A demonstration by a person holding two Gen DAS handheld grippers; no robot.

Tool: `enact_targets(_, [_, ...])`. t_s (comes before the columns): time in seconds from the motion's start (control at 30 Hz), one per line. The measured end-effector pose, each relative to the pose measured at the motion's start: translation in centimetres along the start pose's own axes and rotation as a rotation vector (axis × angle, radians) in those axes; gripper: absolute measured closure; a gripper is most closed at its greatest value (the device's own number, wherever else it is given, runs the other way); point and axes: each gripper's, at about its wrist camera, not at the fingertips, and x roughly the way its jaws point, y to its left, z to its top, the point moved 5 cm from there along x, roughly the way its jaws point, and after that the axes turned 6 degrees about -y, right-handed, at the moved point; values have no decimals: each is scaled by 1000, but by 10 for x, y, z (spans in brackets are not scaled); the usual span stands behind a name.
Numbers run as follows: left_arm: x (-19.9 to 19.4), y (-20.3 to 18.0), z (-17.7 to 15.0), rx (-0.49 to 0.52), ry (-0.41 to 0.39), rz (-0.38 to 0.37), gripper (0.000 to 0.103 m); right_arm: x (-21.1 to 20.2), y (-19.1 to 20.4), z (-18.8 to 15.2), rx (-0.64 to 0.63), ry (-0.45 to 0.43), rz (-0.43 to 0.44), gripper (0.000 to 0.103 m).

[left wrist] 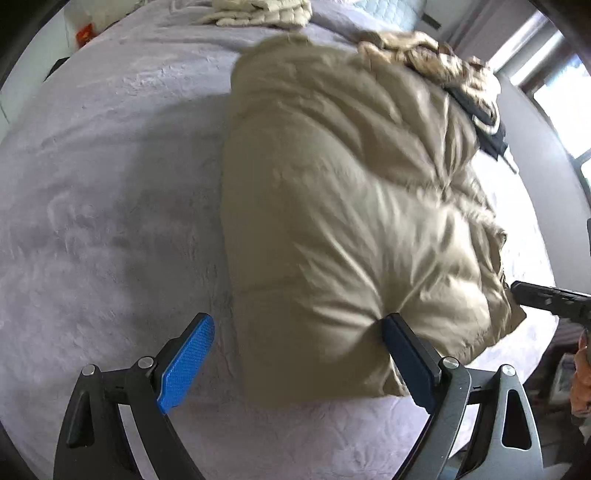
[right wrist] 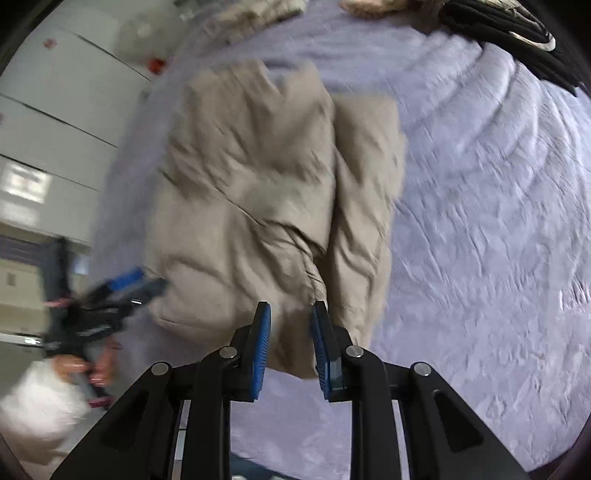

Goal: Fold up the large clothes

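A beige puffy jacket (left wrist: 351,206) lies folded into a thick bundle on the lavender bed cover (left wrist: 110,184). My left gripper (left wrist: 295,325) hovers over the bundle's near edge, jaws spread wide and nothing held; its right pad overlaps the jacket's corner in the picture. In the right wrist view the jacket (right wrist: 258,192) shows a fold line down its middle. My right gripper (right wrist: 291,314) hangs above the jacket's near end with a narrow gap between its blue pads and no fabric pinched. The left gripper (right wrist: 122,291) appears blurred at the left, held by a hand in a white sleeve (right wrist: 40,406).
A cream quilted garment (left wrist: 258,11) and a fur-trimmed piece with a black garment (left wrist: 476,107) lie at the bed's far end. A window (left wrist: 561,96) is at the right. White cabinets (right wrist: 55,122) stand beside the bed. The right gripper's tip (left wrist: 546,299) shows at the jacket's right side.
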Motion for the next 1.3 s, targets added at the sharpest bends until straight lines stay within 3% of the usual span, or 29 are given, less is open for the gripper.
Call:
enact_targets(0.07, [7,1,-7,-8,12,-5,9,21,-10,-11,22,25,-60,81])
enact_targets(0.17, [16,3,-14,-10,30,-10,9,47,-27,-26,126,74,-51,81])
enact_targets(0.23, [19,2,-18,5,44,-6,9,59,-36,-36,206,111,-19,81])
enact_targets(0.33, [13,1,-17,23,33,13,9,38,-42,-38,278,59,81,81])
enact_targets(0.37, [12,2,-17,24,33,12,9,27,-47,-39,311,34,128,75])
enact_targets(0.4, [13,3,-17,23,39,8,9,19,-53,-40,351,16,175,58])
enact_targets(0.47, [13,5,-19,26,46,5,9,7,-66,-40,417,-9,212,40])
enact_targets(0.53, [13,3,-18,33,47,8,9,7,-76,-36,448,-13,215,40])
enact_targets(0.57, [13,3,-18,34,49,9,9,7,-77,-35,462,-10,222,40])
enact_targets(0.6, [13,3,-18,36,50,11,9,13,-78,-33,480,7,243,48])
enact_targets(0.63, [14,2,-18,37,53,13,9,23,-77,-32,493,39,254,62])
enact_targets(0.67, [15,2,-18,38,56,15,9,37,-78,-35,503,78,243,83])
enact_targets(0.87, [21,-7,-25,37,86,25,9,77,-75,-50,501,145,173,85])
enact_targets(1.3, [13,-13,-21,53,68,54,9,33,-66,-34,438,153,115,83])
